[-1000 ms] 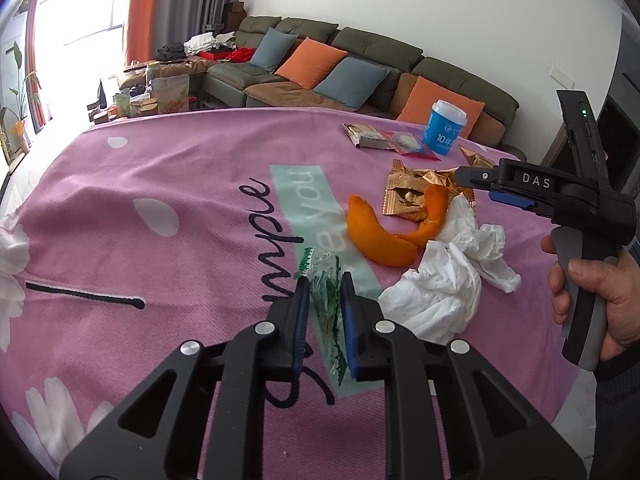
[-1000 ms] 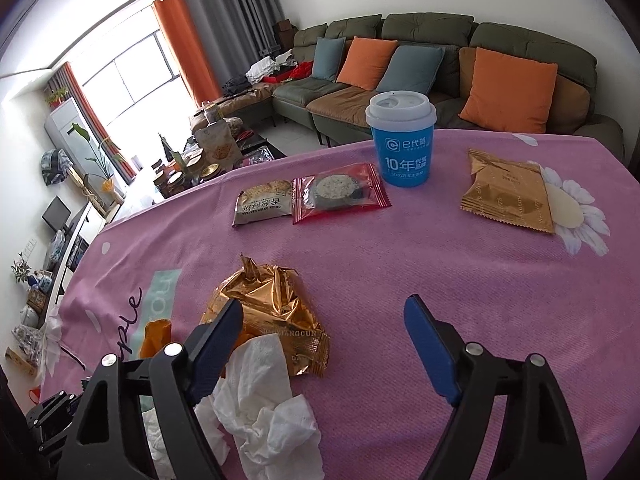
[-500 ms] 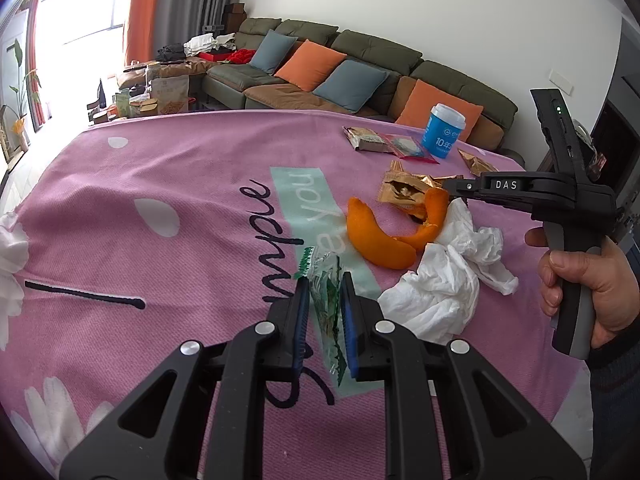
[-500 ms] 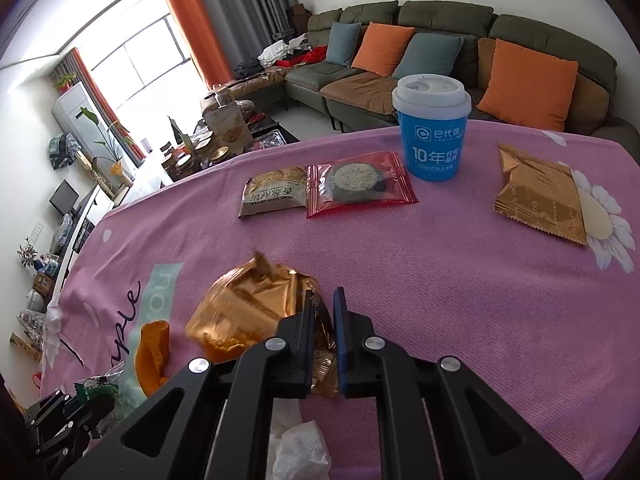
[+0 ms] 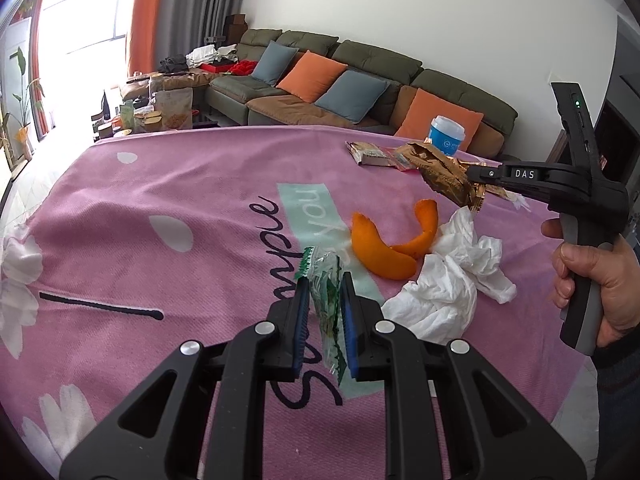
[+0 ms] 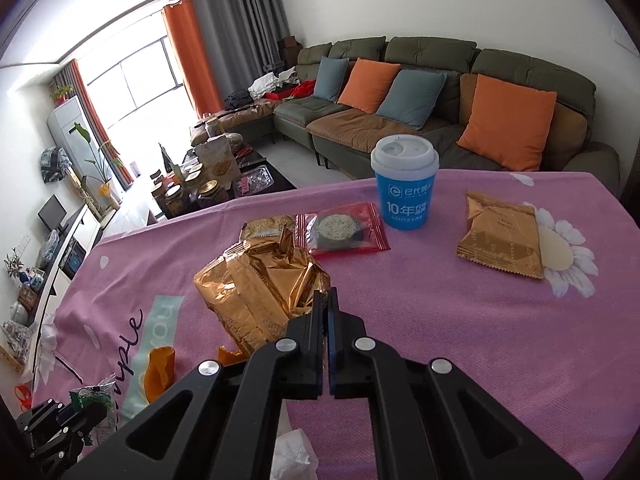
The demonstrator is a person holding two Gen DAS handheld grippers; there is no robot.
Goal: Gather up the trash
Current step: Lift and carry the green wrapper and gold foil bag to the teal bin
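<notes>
Above the pink table, your right gripper has its fingers pinched on one corner of the crumpled gold wrapper, which could slip free, while your left gripper clamps the green wrapper.

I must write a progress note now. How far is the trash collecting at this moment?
Nothing looks binned yet; no bin is in view. In hand: the left tongs are shut on the green wrapper, and the right tongs have just closed on the crumpled gold wrapper, lifted off the cloth. Left on the table: orange peels and white tissues.
</notes>
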